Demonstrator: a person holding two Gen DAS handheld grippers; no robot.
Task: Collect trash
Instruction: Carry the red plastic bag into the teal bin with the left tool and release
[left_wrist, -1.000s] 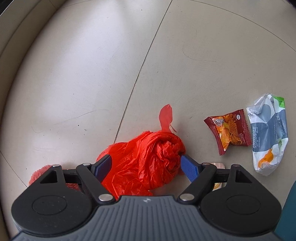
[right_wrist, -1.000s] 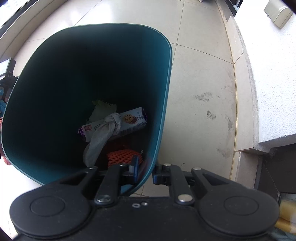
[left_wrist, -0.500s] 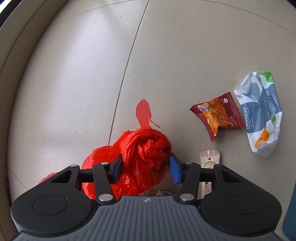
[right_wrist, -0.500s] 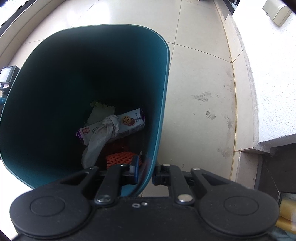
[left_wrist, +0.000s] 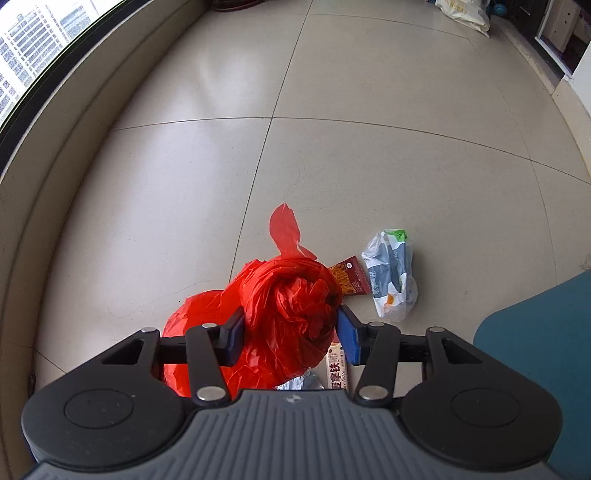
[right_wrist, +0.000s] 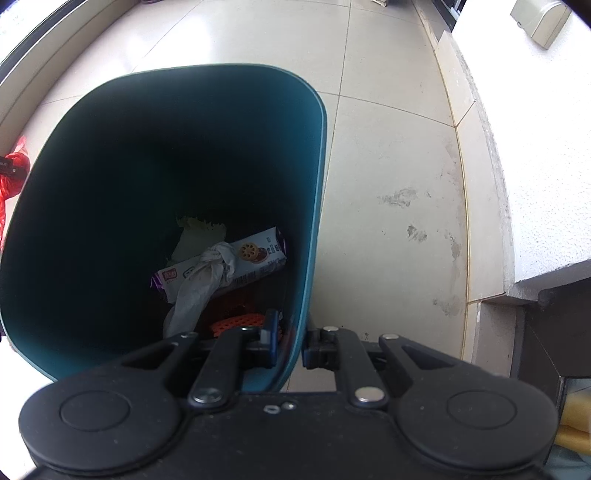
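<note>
Above the tiled floor (left_wrist: 207, 192), left tool (left_wrist: 290, 334) clenching crumpled red plastic bag (left_wrist: 291, 306), right tool (right_wrist: 290, 345) pinching teal bin (right_wrist: 314, 206) rim, snack wrappers (left_wrist: 391, 273) lying nearby.

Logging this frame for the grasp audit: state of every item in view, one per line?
left gripper: shut on red plastic bag, bag lifted off floor
right gripper: shut on teal bin rim
teal bin: upright, partly filled
biscuit packet: inside bin
knotted white bag: inside bin, on the packet
brown snack packet: on floor
white-grey wrapper: on floor, crumpled
latte sachet: on floor
</note>
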